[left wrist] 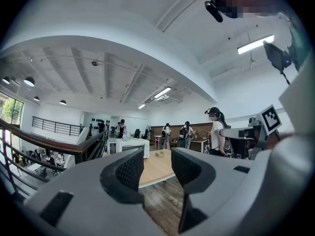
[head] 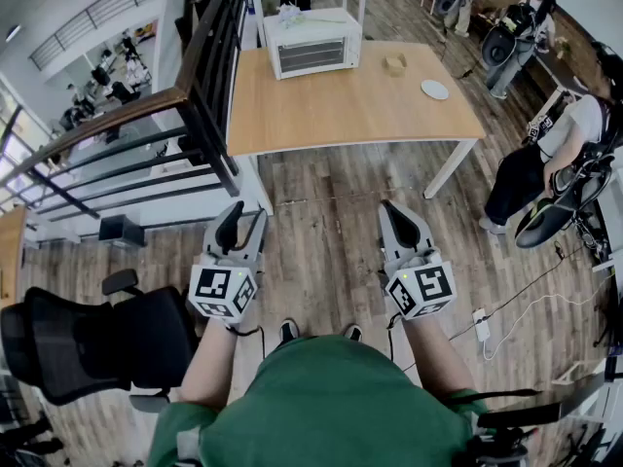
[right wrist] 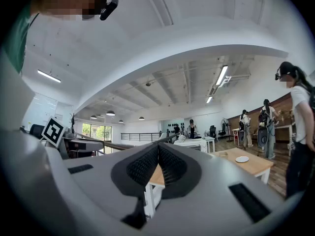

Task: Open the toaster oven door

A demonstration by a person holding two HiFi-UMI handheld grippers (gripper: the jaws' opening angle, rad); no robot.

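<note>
The white metal toaster oven (head: 313,47) stands far ahead of the jaws; its stiff hinged door likely pulls from the top edge. The left gripper (head: 246,212) gapes empty; the right gripper (head: 391,208) is closed on nothing.

I have the toaster oven (head: 313,43) at about twelve o'clock in the head view. It stands upright on the light wooden bench (head: 370,105), at the far edge and toward the far left corner. It is a white, boxy unit with its front facing me. Its door (head: 314,55) is closed, upright and flush with the front, and through the glass pane I can make out horizontal rack bars. In the left gripper view the toaster oven (left wrist: 132,144) sits small and distant at about seven o'clock from centre, too small to read its door.
</note>
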